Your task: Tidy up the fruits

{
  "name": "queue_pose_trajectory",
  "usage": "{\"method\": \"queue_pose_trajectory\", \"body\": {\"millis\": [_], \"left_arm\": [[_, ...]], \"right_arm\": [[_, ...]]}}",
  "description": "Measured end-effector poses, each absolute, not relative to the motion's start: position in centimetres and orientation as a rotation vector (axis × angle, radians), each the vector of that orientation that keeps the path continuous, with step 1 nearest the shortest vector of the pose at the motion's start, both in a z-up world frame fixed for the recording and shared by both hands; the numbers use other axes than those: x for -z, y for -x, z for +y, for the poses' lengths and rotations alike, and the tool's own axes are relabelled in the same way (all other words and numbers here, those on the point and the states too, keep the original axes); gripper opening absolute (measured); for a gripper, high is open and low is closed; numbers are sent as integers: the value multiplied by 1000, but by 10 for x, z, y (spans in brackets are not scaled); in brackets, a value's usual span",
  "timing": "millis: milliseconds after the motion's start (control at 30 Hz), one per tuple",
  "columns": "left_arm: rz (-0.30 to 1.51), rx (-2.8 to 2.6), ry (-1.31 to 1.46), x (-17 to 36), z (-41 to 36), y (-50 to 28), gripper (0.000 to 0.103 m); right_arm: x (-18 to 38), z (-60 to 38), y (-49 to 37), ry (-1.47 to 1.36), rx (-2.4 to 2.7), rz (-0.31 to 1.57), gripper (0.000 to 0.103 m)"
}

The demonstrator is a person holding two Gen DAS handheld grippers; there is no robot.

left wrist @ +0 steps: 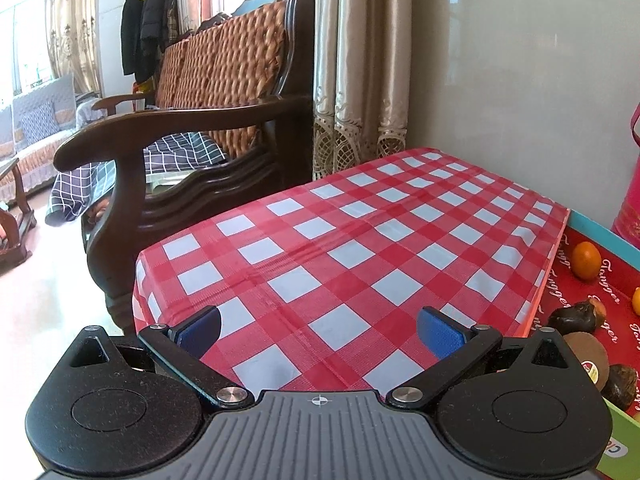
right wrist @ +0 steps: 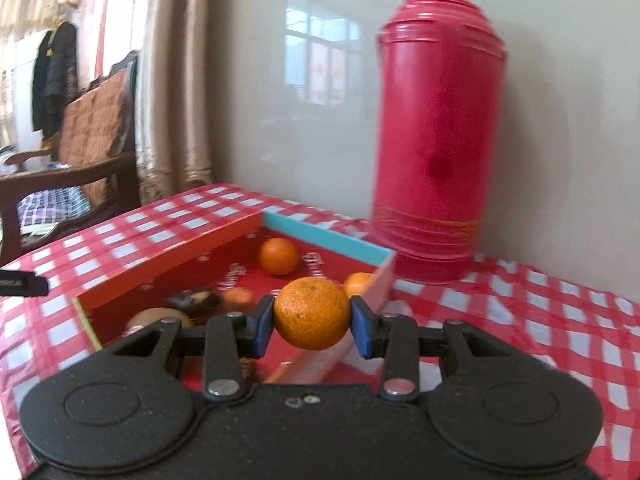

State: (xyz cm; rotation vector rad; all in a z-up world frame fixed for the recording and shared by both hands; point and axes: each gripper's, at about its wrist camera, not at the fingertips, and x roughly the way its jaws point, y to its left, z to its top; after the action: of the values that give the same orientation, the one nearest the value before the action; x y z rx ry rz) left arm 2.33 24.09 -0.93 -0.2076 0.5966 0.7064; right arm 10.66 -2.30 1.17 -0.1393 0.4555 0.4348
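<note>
Right gripper (right wrist: pixel 312 322): its blue fingers (right wrist: pixel 262 326) pinch an orange (right wrist: pixel 311 312) from both sides, holding it in the air above the near right part of the box (right wrist: pixel 168 258).
Left gripper (left wrist: pixel 318 330): fingers (left wrist: pixel 436 330) spread wide with nothing between them, over the bare checked cloth (left wrist: pixel 360 240) of the worktop, left of the box.
Box: open, shallow, red inside with printed lettering, orange left wall, light blue far wall; it lies on the cloth.
Fruit in box: one orange (right wrist: pixel 279 255) near the far wall, another (right wrist: pixel 358 283) against the right wall, a smaller orange piece (right wrist: pixel 238 297) farther left.
Dark fruit: a dark round piece (right wrist: pixel 196 302) and a brown one (right wrist: pixel 160 318) lie at the near left of the box; blur makes their kind hard to tell.
Flask (right wrist: pixel 434 128): tall, red, upright on the cloth just beyond the box's far right corner, close to the wall.
Chair (left wrist: pixel 192 152): dark wood with a woven cushion, standing left of the worktop.
</note>
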Motion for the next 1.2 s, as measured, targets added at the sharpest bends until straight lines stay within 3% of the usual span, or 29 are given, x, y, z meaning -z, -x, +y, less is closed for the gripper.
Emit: {"method": "queue_pose_trajectory", "body": {"millis": [467, 500, 600, 767, 933, 1200], "left_arm": [[608, -721, 208, 12, 255, -18, 103], [608, -720, 210, 12, 256, -18, 103], [610, -712, 211, 13, 255, -19, 103], [583, -647, 195, 8, 245, -19, 103], [554, -477, 127, -1, 213, -11, 103], [547, -273, 71, -5, 149, 32, 103]], "right_arm": [[3, 12, -112, 196, -460, 502, 35], [3, 13, -112, 198, -458, 502, 38], [2, 13, -110, 195, -448, 493, 72], [-11, 3, -96, 171, -412, 456, 79], [-19, -18, -60, 80, -324, 478, 97], [6, -68, 12, -4, -172, 574, 97]]}}
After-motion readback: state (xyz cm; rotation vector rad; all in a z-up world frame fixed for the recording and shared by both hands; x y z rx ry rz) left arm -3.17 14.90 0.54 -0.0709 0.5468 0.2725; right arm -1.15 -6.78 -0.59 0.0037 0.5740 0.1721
